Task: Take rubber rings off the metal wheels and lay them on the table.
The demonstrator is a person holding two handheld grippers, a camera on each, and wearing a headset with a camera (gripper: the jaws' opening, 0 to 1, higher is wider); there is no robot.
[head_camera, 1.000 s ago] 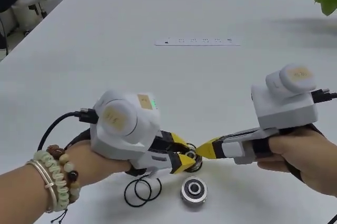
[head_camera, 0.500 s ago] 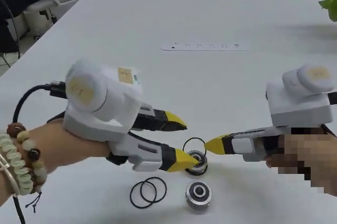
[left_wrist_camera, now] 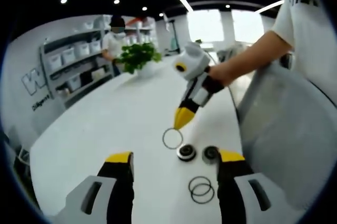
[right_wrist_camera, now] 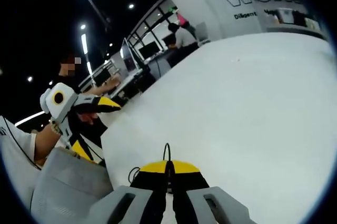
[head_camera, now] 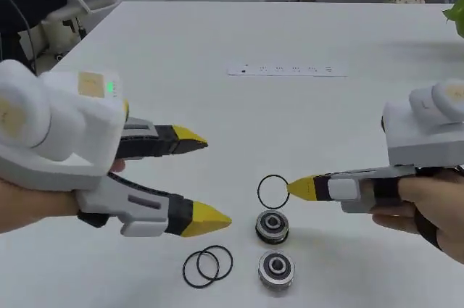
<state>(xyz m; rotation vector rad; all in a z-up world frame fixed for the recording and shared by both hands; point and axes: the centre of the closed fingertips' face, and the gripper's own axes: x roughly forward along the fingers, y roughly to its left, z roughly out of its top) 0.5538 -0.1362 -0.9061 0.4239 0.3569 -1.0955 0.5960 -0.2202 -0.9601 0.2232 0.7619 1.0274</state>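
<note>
Two metal wheels (head_camera: 272, 226) sit close together on the white tabletop (head_camera: 217, 47), one behind the other from where you stand. Your right claw (head_camera: 293, 188) is clenched on a thin black rubber ring (head_camera: 272, 191), held at its tips just beyond the farther wheel. Whether that ring touches the tabletop cannot be told. Your left claw (head_camera: 210, 177) is spread wide and carries nothing, off to the left of the wheels. Two loose rings (head_camera: 207, 264) lie overlapping on the tabletop, just left of the nearer wheel (head_camera: 276, 267).

In the right gripper view, fingers (right_wrist_camera: 150, 170) hide most of the rubber ring (right_wrist_camera: 167, 150).
</note>
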